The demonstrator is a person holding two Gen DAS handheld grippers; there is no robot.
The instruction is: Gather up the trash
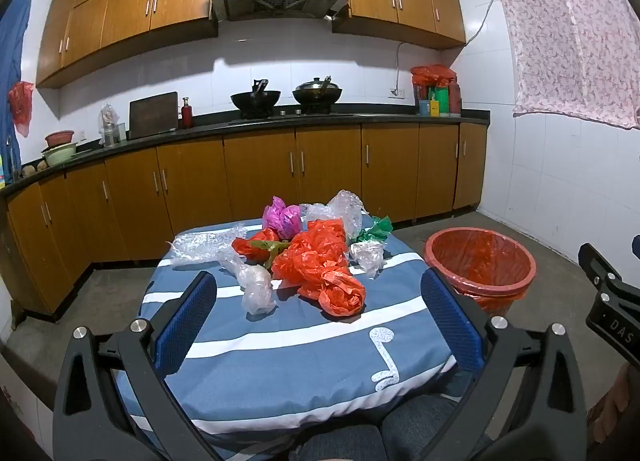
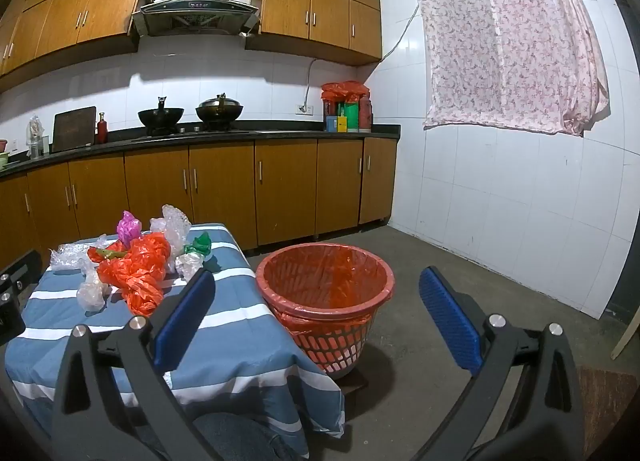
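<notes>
Both claws, left claw (image 1: 318,315) and right claw (image 2: 316,315), gape wide and empty. Trash pile (image 1: 316,257) sits mid-counter (image 1: 280,361); lined bin (image 2: 325,285) at its 3 o'clock. Bags likely weightless, crushable, slippery: pinch a bunched knot, e.g. the orange bag (image 1: 344,295).

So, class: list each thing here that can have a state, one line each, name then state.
left gripper: open, holding nothing
right gripper: open, holding nothing
red basket: upright on the floor, lined with a red bag, no trash visible inside
plastic bags: crumpled, piled on the table
striped tablecloth: spread over the table
cabinet doors: shut
right-hand wok: lidded
</notes>
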